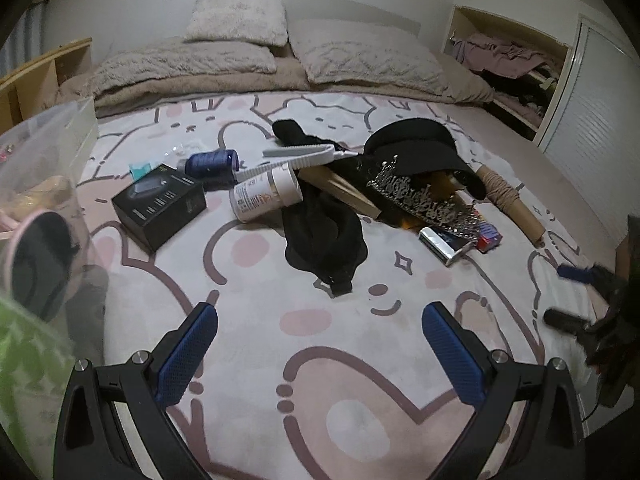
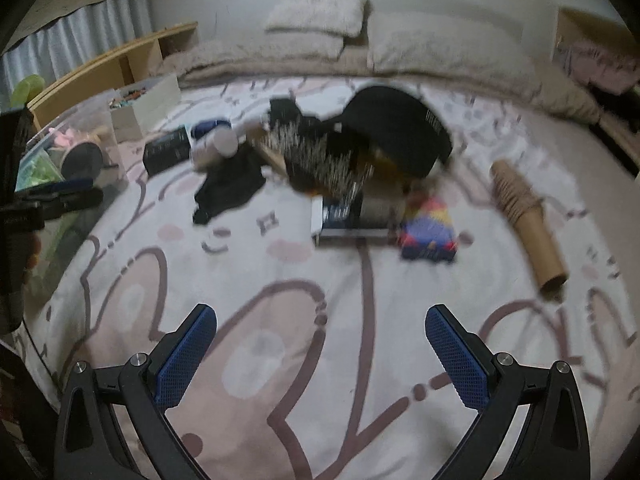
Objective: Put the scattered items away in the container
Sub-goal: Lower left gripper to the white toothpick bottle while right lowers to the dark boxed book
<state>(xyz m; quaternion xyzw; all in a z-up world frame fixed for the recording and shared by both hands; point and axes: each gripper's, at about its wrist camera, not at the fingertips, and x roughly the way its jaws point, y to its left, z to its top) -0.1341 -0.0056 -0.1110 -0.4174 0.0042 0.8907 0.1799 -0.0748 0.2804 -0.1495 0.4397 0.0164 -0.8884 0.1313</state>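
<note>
On the bed (image 1: 248, 280) the items lie in a loose heap. At the left edge stands the container (image 1: 48, 152), with a box (image 1: 159, 203) just to its right. Behind the box lies a spool (image 1: 212, 161); right of it a bottle (image 1: 266, 192), touching a cloth (image 1: 324, 236). Further right a cap (image 1: 416, 148) rests behind a tiara (image 1: 424, 200). A tube (image 1: 512, 204) lies rightmost, and pillows (image 1: 360, 56) sit behind all.

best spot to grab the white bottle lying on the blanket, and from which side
Grip the white bottle across its round body, near the middle, coming down from above with the fingers straddling it. It lies on its side; its cap end touches the black cloth and the comb, so the bare labelled end nearer the black box is freer.
</note>
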